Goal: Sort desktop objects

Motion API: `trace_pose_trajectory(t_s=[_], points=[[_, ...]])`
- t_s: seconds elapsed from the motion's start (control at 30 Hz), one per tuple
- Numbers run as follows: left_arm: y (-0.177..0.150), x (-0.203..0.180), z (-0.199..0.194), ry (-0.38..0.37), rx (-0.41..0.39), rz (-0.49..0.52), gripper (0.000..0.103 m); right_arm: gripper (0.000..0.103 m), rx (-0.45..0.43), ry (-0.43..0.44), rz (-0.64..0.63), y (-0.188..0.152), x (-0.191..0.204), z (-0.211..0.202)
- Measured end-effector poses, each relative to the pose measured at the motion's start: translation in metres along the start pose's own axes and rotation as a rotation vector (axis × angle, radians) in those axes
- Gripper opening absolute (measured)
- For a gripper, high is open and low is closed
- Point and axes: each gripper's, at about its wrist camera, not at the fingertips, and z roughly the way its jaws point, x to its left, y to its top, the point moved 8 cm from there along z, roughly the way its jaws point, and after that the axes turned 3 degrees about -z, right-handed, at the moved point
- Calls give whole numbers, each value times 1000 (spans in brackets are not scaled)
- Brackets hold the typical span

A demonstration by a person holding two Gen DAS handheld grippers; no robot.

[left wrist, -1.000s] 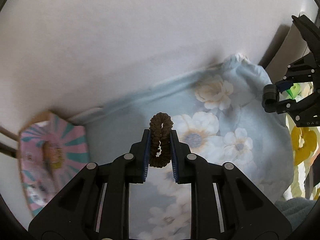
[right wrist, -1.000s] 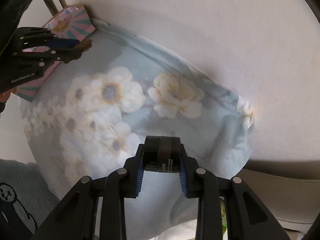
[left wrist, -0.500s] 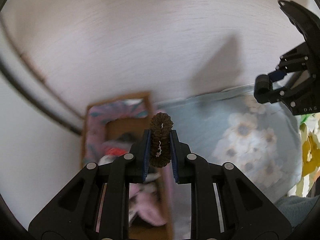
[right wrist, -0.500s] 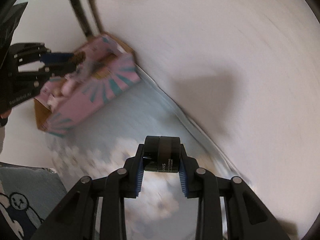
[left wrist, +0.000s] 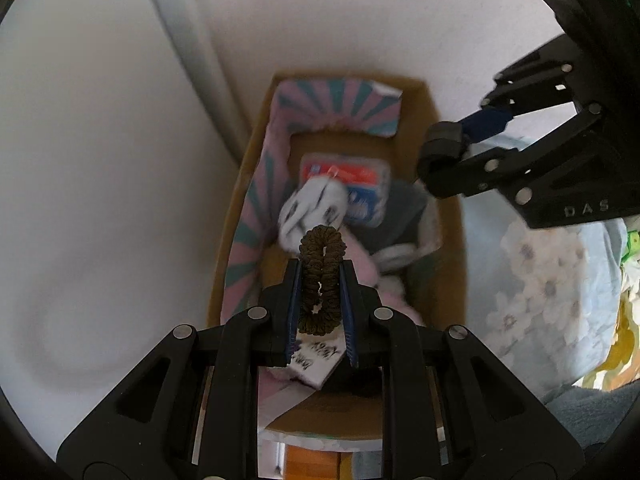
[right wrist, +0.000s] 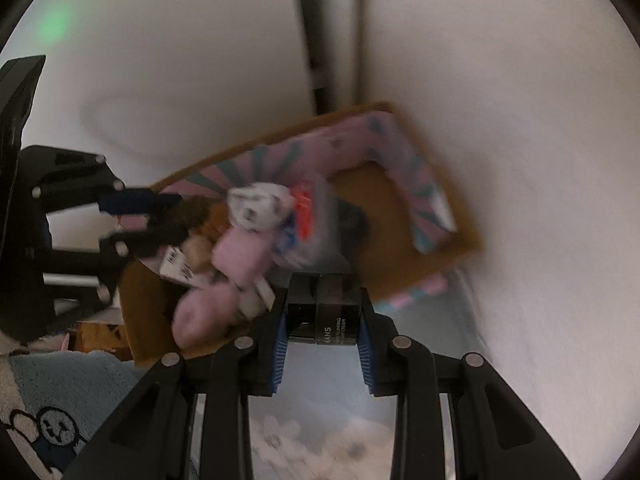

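My left gripper (left wrist: pixel 320 276) is shut on a brown hair tie (left wrist: pixel 322 280) and holds it above the open cardboard box (left wrist: pixel 452 264) with pink and teal striped flaps. My right gripper (right wrist: pixel 323 300) is shut on a small black cream jar (right wrist: pixel 323 308) at the near edge of the same box (right wrist: pixel 460 216). In the left wrist view the right gripper (left wrist: pixel 444 156) hangs over the box's right wall with the jar (left wrist: pixel 440 144). In the right wrist view the left gripper (right wrist: pixel 160 220) is over the box's left end.
The box holds a white rolled sock (left wrist: pixel 312 208), a red and blue packet (left wrist: pixel 348 176), pink soft items (right wrist: pixel 240 256) and a grey cloth (left wrist: pixel 400 208). A pale blue floral cloth (left wrist: pixel 540 280) lies to the right. A white wall and corner post (right wrist: pixel 320 40) stand behind.
Both grippers have swung left from over the floral cloth to the box, each still holding its item. The box now fills the middle of both views.
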Motion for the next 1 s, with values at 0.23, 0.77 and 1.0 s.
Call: trace_pose_trajectory(t_s=[0.23,0.77,1.0], points=[[-16,1,17,-70,76,-6,29,28,94,46,-56,12,30,36],[-12,3,19,-29,25,1,103,103,16,-22,-21,9,35,19],[-9,2,-9,2,13,21,103,103,-7,-73,87,-6,27,3]])
